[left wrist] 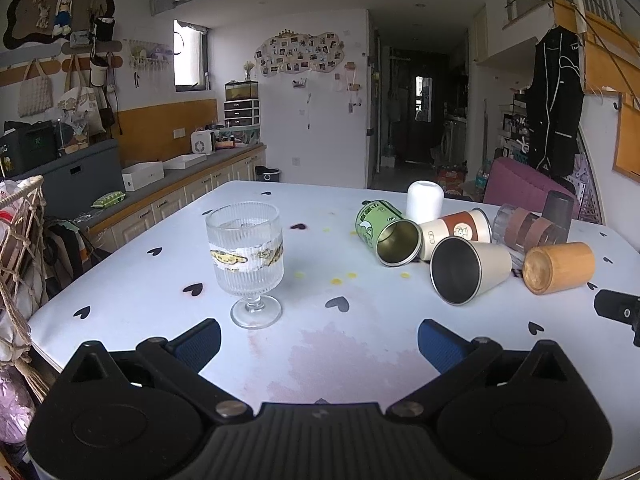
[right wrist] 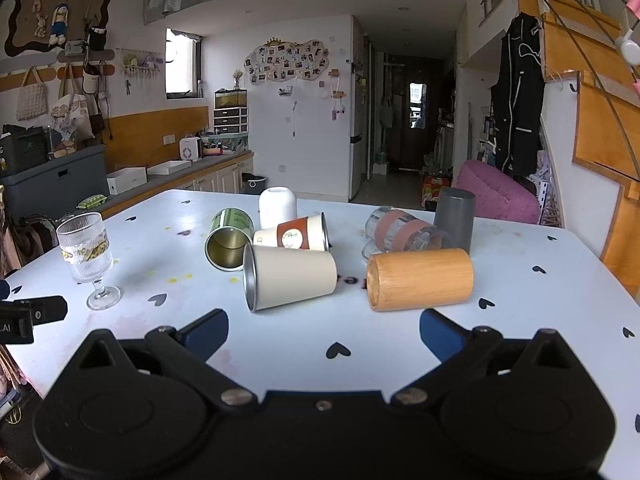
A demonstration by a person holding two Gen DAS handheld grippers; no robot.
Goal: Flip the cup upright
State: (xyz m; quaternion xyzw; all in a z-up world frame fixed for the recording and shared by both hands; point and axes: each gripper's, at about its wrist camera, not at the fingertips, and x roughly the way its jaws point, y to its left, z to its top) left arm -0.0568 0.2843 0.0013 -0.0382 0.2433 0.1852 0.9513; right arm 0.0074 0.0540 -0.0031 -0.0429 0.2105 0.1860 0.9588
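On the bench (right wrist: 520, 280), cream cup (right wrist: 292, 276) lay sideways just ahead of right claw (right wrist: 324, 330), spread wide, empty; left claw (left wrist: 320, 338) wide too, goblet (left wrist: 246, 256) upright nearby.

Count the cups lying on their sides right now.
5: green tin cup, paper cup behind the cream steel cup, banded clear glass and bamboo cup to the right. None appear hidden.

bamboo cup (right wrist: 420, 280) lies sideways
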